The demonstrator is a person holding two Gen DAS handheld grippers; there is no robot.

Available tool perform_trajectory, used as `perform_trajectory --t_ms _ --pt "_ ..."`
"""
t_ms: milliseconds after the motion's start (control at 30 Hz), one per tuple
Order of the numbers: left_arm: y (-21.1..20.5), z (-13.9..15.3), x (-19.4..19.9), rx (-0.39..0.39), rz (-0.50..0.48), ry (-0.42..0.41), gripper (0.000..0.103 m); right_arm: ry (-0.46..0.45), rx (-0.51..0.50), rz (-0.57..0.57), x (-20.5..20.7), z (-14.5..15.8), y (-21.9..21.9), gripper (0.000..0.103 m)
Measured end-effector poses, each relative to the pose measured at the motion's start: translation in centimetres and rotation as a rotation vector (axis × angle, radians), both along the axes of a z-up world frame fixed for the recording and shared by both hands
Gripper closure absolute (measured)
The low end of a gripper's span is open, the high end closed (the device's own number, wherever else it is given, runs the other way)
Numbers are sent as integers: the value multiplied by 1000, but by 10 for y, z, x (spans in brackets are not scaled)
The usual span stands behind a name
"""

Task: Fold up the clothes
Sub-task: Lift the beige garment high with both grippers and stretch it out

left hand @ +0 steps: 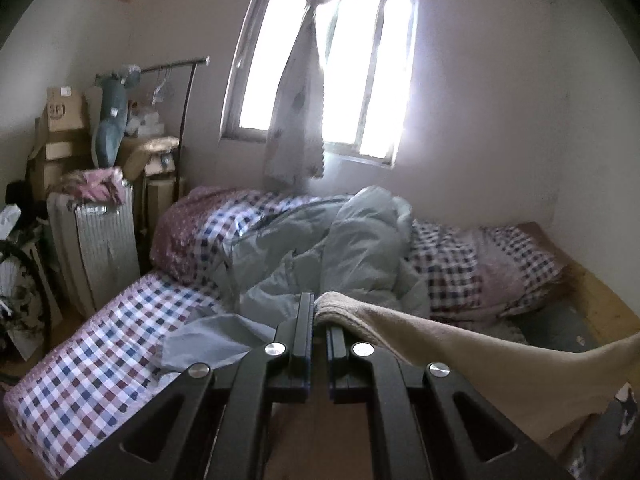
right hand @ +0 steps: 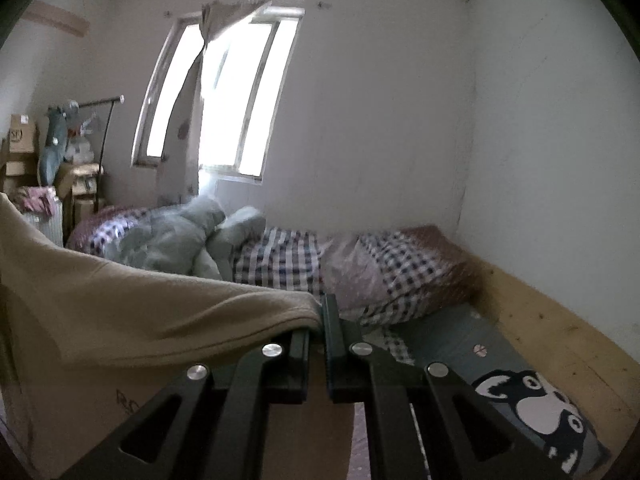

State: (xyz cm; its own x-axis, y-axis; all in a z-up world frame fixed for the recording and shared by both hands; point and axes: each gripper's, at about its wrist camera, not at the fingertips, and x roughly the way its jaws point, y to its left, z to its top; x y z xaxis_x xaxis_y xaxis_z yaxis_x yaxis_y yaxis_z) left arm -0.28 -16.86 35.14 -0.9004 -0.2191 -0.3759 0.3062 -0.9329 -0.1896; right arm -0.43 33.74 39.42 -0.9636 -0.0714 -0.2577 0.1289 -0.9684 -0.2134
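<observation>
A beige garment hangs stretched in the air between my two grippers, above the bed. My left gripper is shut on its left top edge; the cloth runs off to the right and down. In the right wrist view the same beige garment spreads to the left. My right gripper is shut on its right top edge. The lower part of the garment hangs below both views and is partly hidden by the gripper bodies.
The bed has a checked sheet, a crumpled pale blue-grey duvet and checked pillows. A grey cloth lies on the sheet. A cartoon-print cushion lies by the wooden bed frame. A suitcase, boxes and a clothes rail stand on the left.
</observation>
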Motion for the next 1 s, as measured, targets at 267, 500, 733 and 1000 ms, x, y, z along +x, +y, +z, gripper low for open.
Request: perform_trajectory --t_ms 267,500,733,1000 --pt "-9 -52 -103 -35 -1 -109 99 -120 15 -15 -107 -62 -19 99" --pt "-12 -140 -192 -69 7 -268 99 -255 43 -49 -193 -149 -36 99" --pt "-17 -230 -256 -111 14 -412 99 -426 97 -71 -265 -264 -45 99" --pt "-31 -293 -292 -133 21 -483 99 -543 138 -80 -319 -354 -55 99"
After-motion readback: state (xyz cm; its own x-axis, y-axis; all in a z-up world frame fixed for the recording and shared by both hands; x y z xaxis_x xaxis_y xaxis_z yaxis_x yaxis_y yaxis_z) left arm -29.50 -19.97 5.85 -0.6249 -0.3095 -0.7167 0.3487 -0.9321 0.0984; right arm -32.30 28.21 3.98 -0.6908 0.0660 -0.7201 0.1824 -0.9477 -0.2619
